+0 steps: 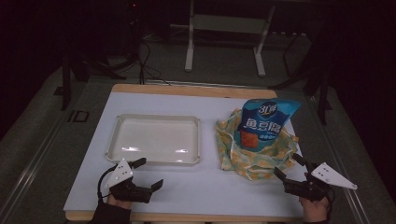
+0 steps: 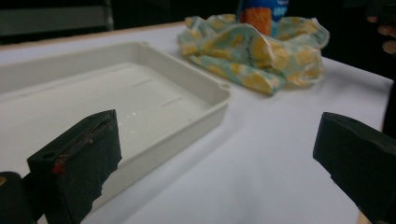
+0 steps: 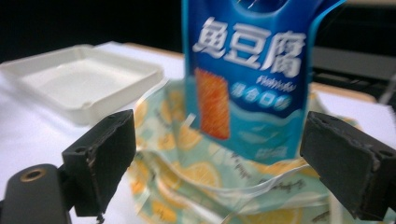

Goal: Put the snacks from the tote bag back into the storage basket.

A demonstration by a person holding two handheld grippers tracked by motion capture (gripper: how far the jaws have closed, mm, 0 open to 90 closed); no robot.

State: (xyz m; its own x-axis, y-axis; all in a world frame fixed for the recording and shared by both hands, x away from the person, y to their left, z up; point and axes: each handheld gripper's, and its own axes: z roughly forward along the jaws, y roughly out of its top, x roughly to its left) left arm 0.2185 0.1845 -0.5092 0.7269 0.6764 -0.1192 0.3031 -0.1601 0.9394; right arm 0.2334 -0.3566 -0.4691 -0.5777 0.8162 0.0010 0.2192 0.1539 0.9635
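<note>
1. Snack bag [image 1: 267, 122] stands upright inside an open lemon-print bag [image 1: 254, 154] at the table's [image 1: 210, 186] right, likely waiting to be lifted out.
2. Right gripper [image 1: 290, 168] sits just beside it, jaws wide and empty, aimed at it.
3. Left gripper [image 1: 148, 173] rests near the empty white tray [image 1: 154, 139], jaws wide, holding nothing.
</note>
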